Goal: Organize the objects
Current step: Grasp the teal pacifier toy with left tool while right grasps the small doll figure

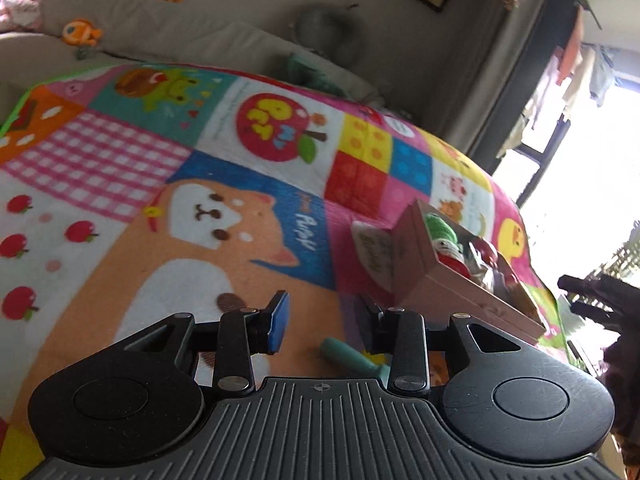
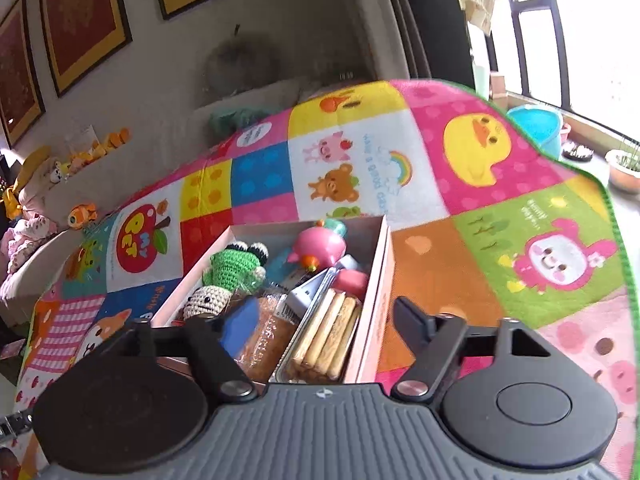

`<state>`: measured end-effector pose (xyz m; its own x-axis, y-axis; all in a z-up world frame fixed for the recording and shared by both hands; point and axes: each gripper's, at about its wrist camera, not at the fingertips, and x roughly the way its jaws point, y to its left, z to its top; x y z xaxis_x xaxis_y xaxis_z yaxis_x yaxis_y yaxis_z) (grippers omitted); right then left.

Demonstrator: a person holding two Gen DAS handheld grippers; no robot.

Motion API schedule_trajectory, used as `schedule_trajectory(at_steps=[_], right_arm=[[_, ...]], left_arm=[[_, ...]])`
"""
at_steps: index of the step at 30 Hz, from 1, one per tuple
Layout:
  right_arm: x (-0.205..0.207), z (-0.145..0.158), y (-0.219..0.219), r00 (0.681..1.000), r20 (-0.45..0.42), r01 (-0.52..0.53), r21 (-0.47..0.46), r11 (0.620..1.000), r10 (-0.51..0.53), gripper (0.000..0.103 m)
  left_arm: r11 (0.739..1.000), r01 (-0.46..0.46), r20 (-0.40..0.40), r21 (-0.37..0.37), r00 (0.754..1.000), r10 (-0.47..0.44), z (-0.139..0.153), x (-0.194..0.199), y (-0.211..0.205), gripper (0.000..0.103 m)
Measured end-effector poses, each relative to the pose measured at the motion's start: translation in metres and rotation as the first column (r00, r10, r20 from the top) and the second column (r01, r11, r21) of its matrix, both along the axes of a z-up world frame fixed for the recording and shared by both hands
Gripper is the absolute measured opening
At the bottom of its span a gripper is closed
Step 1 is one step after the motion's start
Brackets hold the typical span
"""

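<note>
A pink cardboard box stands on the patchwork blanket. It holds a green crochet frog, a pink pig toy, a pack of biscuit sticks and a wrapped cake. My right gripper is open and empty, just above the box's near end. In the left wrist view the box lies at the right, with a small white cushion against it. My left gripper is open and empty above the blanket. A teal handle-shaped object lies between its fingers.
A beige sofa with orange plush toys runs behind the blanket. Framed pictures hang on the wall. A blue tub and a plant pot stand by the window. The other gripper shows at the right edge of the left wrist view.
</note>
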<state>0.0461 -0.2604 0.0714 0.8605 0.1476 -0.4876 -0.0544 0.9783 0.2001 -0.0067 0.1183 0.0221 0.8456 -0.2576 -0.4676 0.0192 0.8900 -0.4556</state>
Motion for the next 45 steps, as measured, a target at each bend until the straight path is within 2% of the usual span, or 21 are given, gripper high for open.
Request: schedule_trajectory(at_steps=[2, 4, 8, 11, 14, 17, 18, 19, 20, 21, 23, 25, 28, 30, 33, 35, 36, 39, 41, 45], right_arm=[[-0.019, 0.001, 0.004, 0.998, -0.003, -0.055, -0.045, 0.997, 0.055, 0.092], [-0.036, -0.006, 0.009, 0.994, -0.024, -0.107, -0.070, 0.992, 0.105, 0.101], [-0.063, -0.029, 0.017, 0.984, -0.081, -0.167, -0.099, 0.981, 0.159, 0.103], [-0.075, -0.046, 0.019, 0.982, -0.106, -0.170, -0.109, 0.979, 0.159, 0.103], [-0.080, -0.061, 0.016, 0.976, -0.153, -0.169, -0.089, 0.982, 0.154, 0.103], [-0.087, -0.070, 0.013, 0.972, -0.179, -0.170, -0.089, 0.981, 0.152, 0.103], [-0.090, -0.072, 0.013, 0.972, -0.180, -0.171, -0.094, 0.981, 0.152, 0.103], [-0.093, -0.072, 0.012, 0.972, -0.179, -0.169, -0.098, 0.981, 0.150, 0.103], [-0.096, -0.071, 0.012, 0.972, -0.178, -0.175, -0.099, 0.980, 0.156, 0.103], [-0.101, -0.069, 0.013, 0.969, -0.176, -0.195, -0.098, 0.976, 0.176, 0.103], [-0.112, -0.063, 0.018, 0.957, -0.162, -0.259, -0.102, 0.961, 0.240, 0.103], [-0.124, -0.060, 0.029, 0.931, -0.162, -0.348, -0.117, 0.930, 0.328, 0.103], [-0.135, -0.061, 0.048, 0.892, -0.178, -0.444, -0.177, 0.879, 0.415, 0.103], [-0.139, -0.065, 0.057, 0.903, -0.171, -0.427, -0.274, 0.862, 0.394, 0.103], [-0.139, -0.070, 0.061, 0.952, -0.118, -0.304, -0.430, 0.850, 0.281, 0.103], [-0.136, -0.069, 0.058, 0.973, -0.081, -0.229, -0.471, 0.852, 0.217, 0.103], [-0.135, -0.067, 0.056, 0.975, -0.071, -0.220, -0.458, 0.861, 0.211, 0.103], [-0.136, -0.060, 0.050, 0.955, -0.088, -0.297, -0.325, 0.898, 0.284, 0.103], [-0.137, -0.059, 0.055, 0.938, -0.094, -0.348, -0.271, 0.898, 0.335, 0.103], [-0.124, -0.066, 0.069, 0.935, -0.123, -0.352, -0.216, 0.911, 0.332, 0.103]], left_arm=[[0.999, -0.024, -0.031, -0.023, 0.999, 0.023, -0.004, -0.002, 0.005, 0.039], [0.999, -0.005, -0.051, -0.048, 0.999, 0.003, -0.008, -0.004, 0.002, 0.039], [0.993, 0.093, -0.047, -0.073, 0.994, -0.097, -0.011, -0.012, -0.023, 0.039], [0.984, 0.176, -0.042, 0.013, 0.984, -0.175, -0.006, -0.015, -0.051, 0.039], [0.967, 0.172, -0.053, 0.190, 0.985, -0.165, -0.004, -0.017, -0.078, 0.039], [0.948, 0.175, -0.080, 0.266, 0.984, -0.160, -0.007, -0.014, -0.089, 0.039], [0.945, 0.176, -0.095, 0.276, 0.983, -0.156, -0.009, -0.012, -0.092, 0.039], [0.944, 0.178, -0.106, 0.280, 0.982, -0.153, -0.011, -0.011, -0.093, 0.035], [0.945, 0.182, -0.118, 0.273, 0.981, -0.155, -0.013, -0.009, -0.093, 0.025], [0.947, 0.189, -0.130, 0.260, 0.979, -0.159, -0.015, -0.009, -0.094, 0.023], [0.947, 0.230, -0.143, 0.222, 0.969, -0.202, -0.016, -0.009, -0.096, 0.022], [0.938, 0.286, -0.152, 0.196, 0.954, -0.260, -0.016, -0.012, -0.102, 0.022], [0.916, 0.327, -0.157, 0.233, 0.942, -0.297, -0.015, -0.018, -0.116, 0.022], [0.903, 0.335, -0.157, 0.268, 0.940, -0.302, -0.015, -0.021, -0.122, 0.022], [0.895, 0.344, -0.157, 0.286, 0.938, -0.310, -0.016, -0.024, -0.125, 0.022], [0.897, 0.340, -0.156, 0.281, 0.939, -0.307, -0.016, -0.024, -0.124, 0.022], [0.899, 0.338, -0.156, 0.278, 0.939, -0.306, -0.016, -0.024, -0.123, 0.022], [0.900, 0.334, -0.152, 0.281, 0.941, -0.302, -0.017, -0.024, -0.124, 0.023], [0.902, 0.329, -0.148, 0.280, 0.943, -0.298, -0.017, -0.024, -0.124, 0.023], [0.906, 0.322, -0.144, 0.276, 0.945, -0.292, -0.018, -0.025, -0.124, 0.023]])
